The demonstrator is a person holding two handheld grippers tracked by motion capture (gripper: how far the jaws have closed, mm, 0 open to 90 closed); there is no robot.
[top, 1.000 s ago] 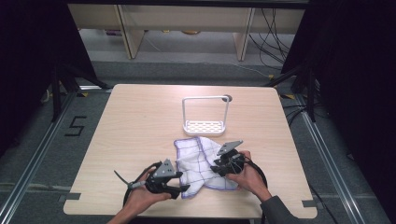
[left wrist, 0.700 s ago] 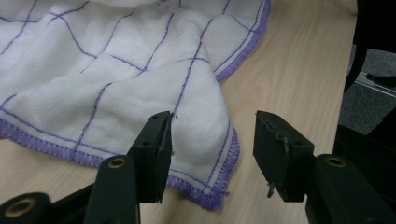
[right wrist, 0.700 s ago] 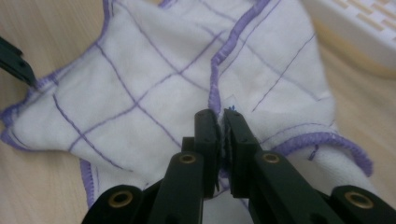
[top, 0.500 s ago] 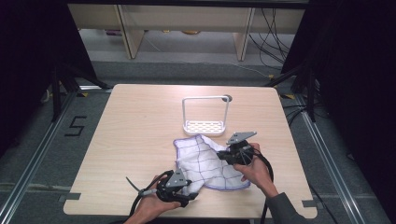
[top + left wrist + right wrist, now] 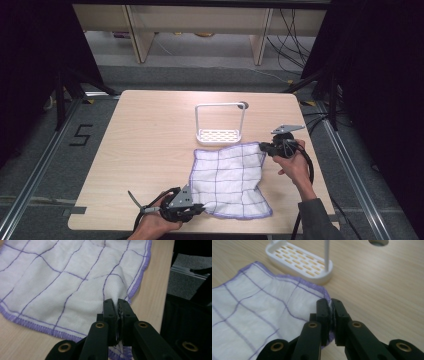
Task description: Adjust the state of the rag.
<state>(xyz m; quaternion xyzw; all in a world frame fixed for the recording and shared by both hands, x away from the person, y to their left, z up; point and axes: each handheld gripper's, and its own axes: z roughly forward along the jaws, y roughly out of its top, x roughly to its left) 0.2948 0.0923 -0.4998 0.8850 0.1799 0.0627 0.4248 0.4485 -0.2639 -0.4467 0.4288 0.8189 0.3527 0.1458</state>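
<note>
Looking down from the high view: a white cloth [image 5: 228, 180] with purple grid lines lies spread on the wooden table [image 5: 150, 135], stretched on a diagonal between two grippers. Left gripper [image 5: 200, 207] sits at the near corner by the table's front edge; right gripper [image 5: 265, 147] has the far corner, just beside the white rack [image 5: 220, 122]. Opposite corners held, most likely to pull the fabric flat before a fold or a hang on that rack.

Left gripper view: jaws have just been closing and now stand pinched together on a raised pleat of cloth [image 5: 75, 277] near its purple hem. Fabric ridges up into the left gripper [image 5: 117, 305], so the hold is on a small gathered bit, not a broad bite. Table edge and dark floor lie off to the right.

Right gripper view: right gripper [image 5: 330, 305] is clamped on the hemmed corner of the cloth [image 5: 257, 312], jaws nearly touching with only the thin fabric between. The rack's slotted base [image 5: 299, 261] sits just past that corner, apart from the jaws. Cloth here looks fairly taut, a few soft wrinkles.
</note>
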